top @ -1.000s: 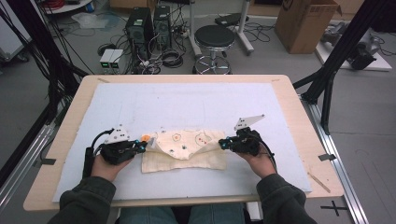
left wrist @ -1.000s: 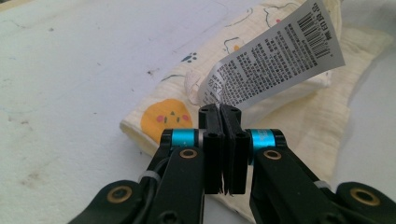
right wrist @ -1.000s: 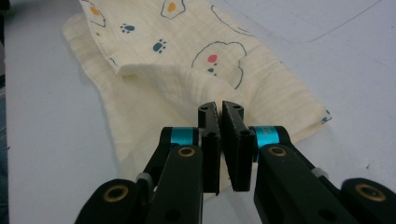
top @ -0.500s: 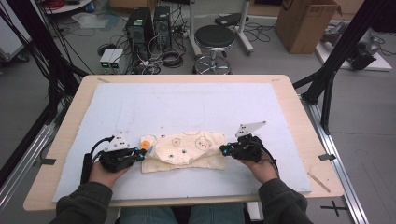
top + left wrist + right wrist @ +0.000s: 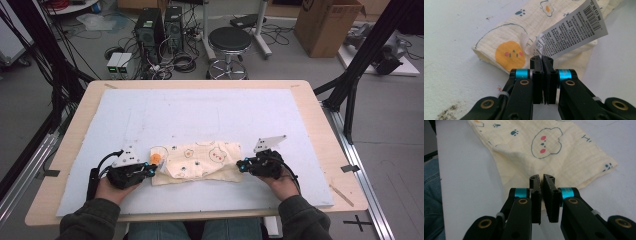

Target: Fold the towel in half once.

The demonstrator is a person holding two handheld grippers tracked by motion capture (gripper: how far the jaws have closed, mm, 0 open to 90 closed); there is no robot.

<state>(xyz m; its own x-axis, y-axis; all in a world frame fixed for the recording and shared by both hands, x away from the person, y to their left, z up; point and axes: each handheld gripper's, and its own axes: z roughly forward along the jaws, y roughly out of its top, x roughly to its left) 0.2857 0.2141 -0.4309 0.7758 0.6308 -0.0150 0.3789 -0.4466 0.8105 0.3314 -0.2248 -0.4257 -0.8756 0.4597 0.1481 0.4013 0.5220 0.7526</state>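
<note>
Compared with a second ago, both hands sit a little nearer the person's edge of the table [image 5: 320, 107], and the cloth [image 5: 200, 159] has come with them: it now lies slightly lower on the white mat [image 5: 200, 112], stretched flatter between the two grippers instead of bunched up in the middle. The orange print at its left end has slid closer to the left gripper [image 5: 150, 170].

In the left gripper view, the left gripper [image 5: 543, 60] has its jaws pressed together, with only a hairline gap, pinching the cloth [image 5: 509, 42] at the end where the white care label [image 5: 571, 32] is sewn; the label stands up just behind the jaw tips.

In the right gripper view, the right gripper [image 5: 541, 178] is likewise closed, its jaws almost meeting on the near edge of the cloth [image 5: 549, 150], just below the bear-face print. In the high view, the right gripper [image 5: 244, 165] touches the cloth's right end.

The cloth rests on the mat near the front edge, between the two grippers, pale yellow with small animal prints.
</note>
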